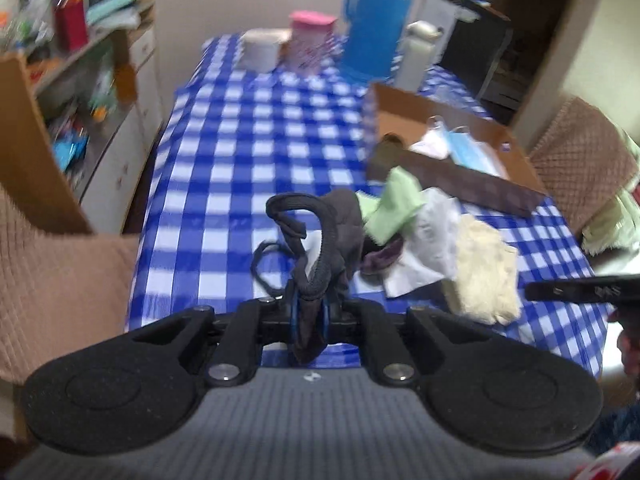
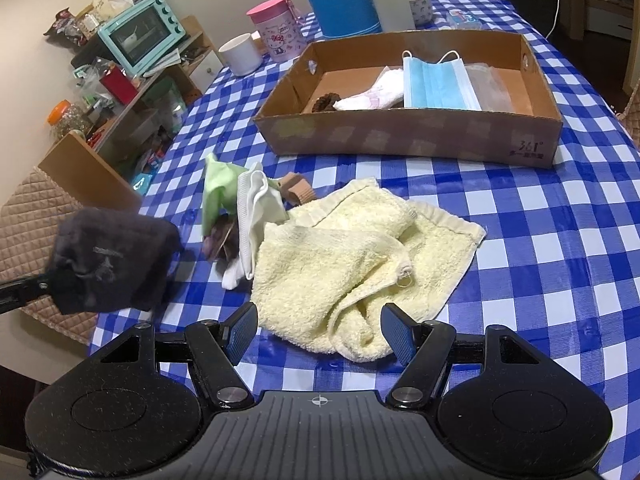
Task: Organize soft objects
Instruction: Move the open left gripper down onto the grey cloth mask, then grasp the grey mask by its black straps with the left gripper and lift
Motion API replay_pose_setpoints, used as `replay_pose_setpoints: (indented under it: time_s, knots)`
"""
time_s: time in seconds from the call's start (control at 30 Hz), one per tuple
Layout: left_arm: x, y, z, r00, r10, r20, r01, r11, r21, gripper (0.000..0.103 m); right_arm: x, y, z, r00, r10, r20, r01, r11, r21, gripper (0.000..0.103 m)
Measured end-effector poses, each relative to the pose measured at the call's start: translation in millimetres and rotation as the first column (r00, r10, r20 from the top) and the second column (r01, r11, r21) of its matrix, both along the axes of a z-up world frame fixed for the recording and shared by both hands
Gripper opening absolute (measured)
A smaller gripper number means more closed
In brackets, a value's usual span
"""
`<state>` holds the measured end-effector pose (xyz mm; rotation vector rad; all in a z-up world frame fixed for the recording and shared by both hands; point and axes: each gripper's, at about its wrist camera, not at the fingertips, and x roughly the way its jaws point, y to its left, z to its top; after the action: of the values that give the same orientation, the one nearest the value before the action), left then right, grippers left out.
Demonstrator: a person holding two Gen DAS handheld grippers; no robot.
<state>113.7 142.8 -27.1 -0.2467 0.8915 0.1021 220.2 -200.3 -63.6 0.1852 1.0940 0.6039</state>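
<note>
Left gripper (image 1: pixel 308 316): clamped on dark grey mask (image 1: pixel 340 236), lifted above checked tablecloth (image 1: pixel 224 168). Right gripper (image 2: pixel 318 334): fingers spread wide, gripping nothing, just short of yellow towel (image 2: pixel 360 260). Green cloth (image 2: pixel 218 196) and white cloth (image 2: pixel 260 208) at towel's 10 o'clock. Cardboard box (image 2: pixel 412 136) at 12 o'clock: holds blue face mask (image 2: pixel 436 84), white cloth item (image 2: pixel 372 94), brown scrunchie (image 2: pixel 325 104).

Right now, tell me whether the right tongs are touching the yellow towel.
Cannot tell. In the right wrist view the right tongs stand open, straddling the bunched near edge of the yellow towel; the towel overlaps the right pad, but contact is unclear.
</note>
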Motion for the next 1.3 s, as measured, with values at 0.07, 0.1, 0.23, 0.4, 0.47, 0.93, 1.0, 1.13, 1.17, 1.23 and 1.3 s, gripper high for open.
replay_pose_setpoints:
  time_s: [0.07, 0.1, 0.23, 0.4, 0.47, 0.93, 1.0, 1.13, 1.17, 1.23, 1.3]
  knots:
    - [8.6, 3.3, -15.0, 0.999, 0.02, -0.032, -0.021, 1.0, -0.021, 0.011, -0.1, 1.0, -0.3, 1.0, 0.001, -0.001, -0.001, 1.0, -0.002, 0.068]
    - [14.3, 2.5, -23.4, 0.999, 0.022, -0.044, -0.023, 0.999, -0.025, 0.011, 0.1, 1.8, -0.2, 1.0, 0.003, 0.0, -0.003, 1.0, -0.005, 0.068]
    - [33.0, -6.3, -53.4, 0.995, -0.002, -0.101, -0.002, 0.999, -0.035, 0.016, 0.2, 3.1, 1.0, 1.0, 0.006, 0.004, -0.006, 1.0, -0.009, 0.068]
    - [47.2, -16.5, -77.5, 0.989, -0.029, -0.147, 0.029, 1.0, 0.0, 0.034, 1.4, 2.1, -0.4, 1.0, -0.009, -0.009, 0.009, 1.0, -0.018, 0.068]
    - [49.3, -17.3, -81.2, 0.987, -0.027, -0.156, 0.032, 0.999, 0.032, 0.049, 2.2, 1.7, -1.1, 1.0, -0.013, -0.013, 0.013, 1.0, -0.02, 0.068]
    - [57.8, -15.0, -94.9, 0.994, -0.04, -0.105, 0.038, 0.999, -0.018, 0.016, 1.8, 9.7, -3.2, 1.0, 0.009, -0.018, -0.01, 1.0, -0.027, 0.068]
    - [53.8, -14.6, -90.6, 0.995, -0.041, -0.093, 0.039, 0.999, -0.028, 0.013, 1.6, 12.3, -2.2, 1.0, 0.017, -0.011, -0.017, 1.0, -0.025, 0.068]
    - [41.1, -11.9, -74.3, 0.997, -0.032, -0.065, 0.031, 0.999, -0.012, 0.01, 3.4, 18.7, 1.4, 0.999, 0.036, 0.015, -0.036, 0.999, -0.014, 0.068]
    - [37.4, -9.8, -69.2, 0.998, -0.023, -0.056, 0.023, 1.0, -0.01, 0.009, 3.9, 21.3, 2.8, 0.999, 0.045, 0.025, -0.045, 0.999, -0.012, 0.068]
    - [30.5, -5.7, -59.0, 0.999, -0.004, -0.039, 0.004, 1.0, 0.004, 0.009, 4.6, 28.7, 6.3, 0.996, 0.074, 0.053, -0.074, 0.997, -0.009, 0.068]
    - [25.7, 0.0, -49.0, 1.0, 0.019, -0.023, -0.019, 0.999, 0.028, 0.009, 4.2, 37.8, 9.5, 0.991, 0.107, 0.082, -0.107, 0.994, -0.004, 0.068]
